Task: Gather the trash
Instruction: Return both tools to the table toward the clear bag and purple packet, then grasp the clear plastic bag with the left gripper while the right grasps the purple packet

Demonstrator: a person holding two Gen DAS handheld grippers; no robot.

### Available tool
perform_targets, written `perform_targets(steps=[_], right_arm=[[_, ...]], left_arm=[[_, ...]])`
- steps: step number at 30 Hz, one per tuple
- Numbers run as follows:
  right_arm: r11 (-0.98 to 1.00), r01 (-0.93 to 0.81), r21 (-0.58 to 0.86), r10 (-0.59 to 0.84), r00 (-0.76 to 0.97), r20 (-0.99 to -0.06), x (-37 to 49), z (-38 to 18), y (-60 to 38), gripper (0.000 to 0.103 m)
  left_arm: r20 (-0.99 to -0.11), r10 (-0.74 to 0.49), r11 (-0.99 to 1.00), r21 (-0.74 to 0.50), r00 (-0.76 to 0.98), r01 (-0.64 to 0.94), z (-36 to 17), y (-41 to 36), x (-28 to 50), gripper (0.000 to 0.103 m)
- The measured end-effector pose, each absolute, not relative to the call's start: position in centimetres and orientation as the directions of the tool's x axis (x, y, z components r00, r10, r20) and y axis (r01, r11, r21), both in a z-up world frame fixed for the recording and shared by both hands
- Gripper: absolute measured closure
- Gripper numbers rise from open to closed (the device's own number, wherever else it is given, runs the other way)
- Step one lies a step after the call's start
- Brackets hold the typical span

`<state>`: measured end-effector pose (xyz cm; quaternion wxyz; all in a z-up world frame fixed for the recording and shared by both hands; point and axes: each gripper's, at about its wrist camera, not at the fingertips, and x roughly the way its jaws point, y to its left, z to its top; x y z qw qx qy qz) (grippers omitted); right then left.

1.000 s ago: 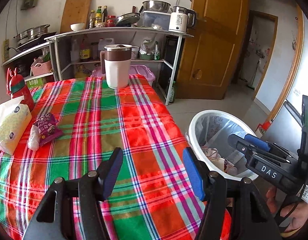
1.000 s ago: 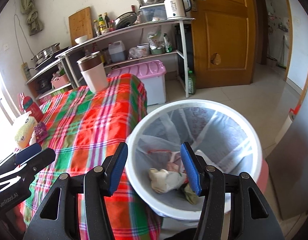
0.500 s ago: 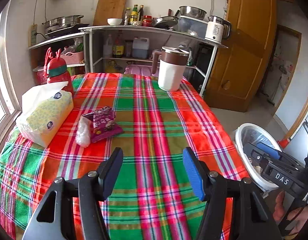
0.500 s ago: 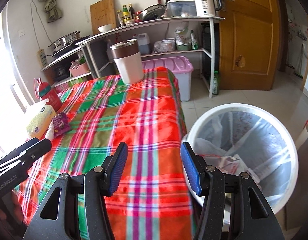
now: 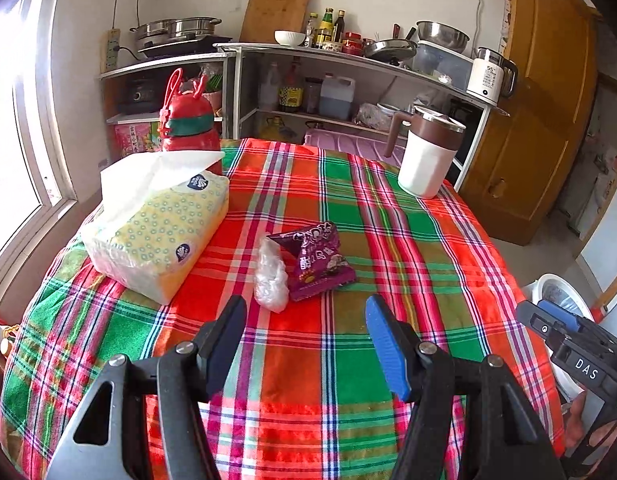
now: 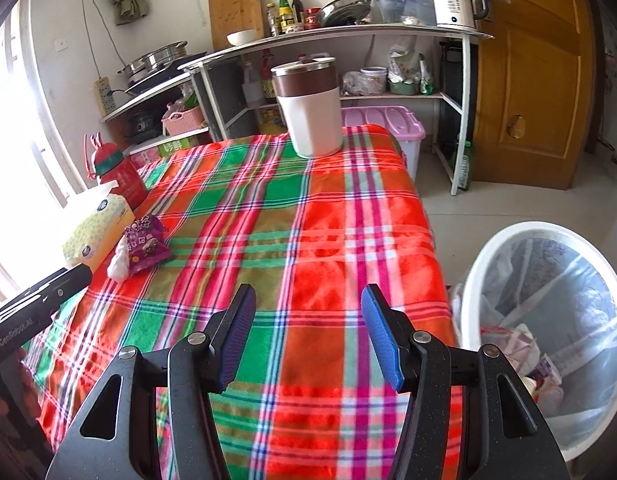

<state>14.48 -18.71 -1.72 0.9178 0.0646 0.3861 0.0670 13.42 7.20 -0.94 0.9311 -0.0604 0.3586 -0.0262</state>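
Lying just ahead of open left hand-held gripper (image 5: 306,344): purple snack wrapper (image 5: 318,258).

- Tablecloth (image 5: 388,248): red, green and white plaid.
- Snack packet (image 5: 318,262): purple.
- Tissue pack (image 5: 160,228): yellow, ring-patterned.
- Jug (image 5: 426,156): white body, brown top.
- Trash bin (image 6: 556,320): white.
- Gripper pads (image 6: 378,336): blue.

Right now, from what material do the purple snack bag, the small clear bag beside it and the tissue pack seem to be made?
Purple snack bag: probably glossy plastic film; it is printed and creased, with shine.
Clear bag: thin transparent plastic, crumpled, with glints.
Tissue pack: soft printed plastic wrap, slightly glossy, with a matte white paper tissue standing out of the top.
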Motion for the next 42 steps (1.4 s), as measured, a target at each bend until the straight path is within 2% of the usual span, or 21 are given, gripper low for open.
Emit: perform_targets(steps=[11, 25, 29, 33, 34, 42], right_arm=[[0.982, -0.101, 0.161, 0.187, 0.666, -0.722, 17.0, -2.6, -16.2, 0.047], [0.981, -0.119, 0.155, 0.195, 0.649, -0.735, 19.0, -3.2, -14.6, 0.047], [0.981, -0.12, 0.153, 0.194, 0.65, -0.735, 19.0, -3.2, -14.3, 0.047], [0.981, -0.122, 0.15, 0.193, 0.645, -0.739, 19.4, -3.2, -13.9, 0.047], [0.981, -0.126, 0.15, 0.196, 0.643, -0.741, 19.5, -3.2, -13.8, 0.047], [0.964, -0.199, 0.175, 0.262, 0.622, -0.738, 21.2, -3.2, -10.8, 0.047]], left_arm=[[-0.694, -0.046, 0.993, -0.108, 0.719, -0.04, -2.4, 9.5, 17.4, 0.039], [-0.758, -0.087, 0.99, -0.138, 0.646, -0.029, -5.1, 9.5, 20.6, 0.039], [-0.765, -0.113, 0.986, -0.166, 0.635, -0.024, -5.6, 9.6, 20.8, 0.049], [-0.765, -0.104, 0.987, -0.156, 0.636, -0.026, -5.5, 9.9, 20.7, 0.071], [-0.766, -0.104, 0.988, -0.154, 0.634, -0.025, -5.5, 10.0, 20.6, 0.074], [-0.758, -0.127, 0.984, -0.176, 0.639, -0.012, -5.3, 10.5, 19.2, 0.074]])
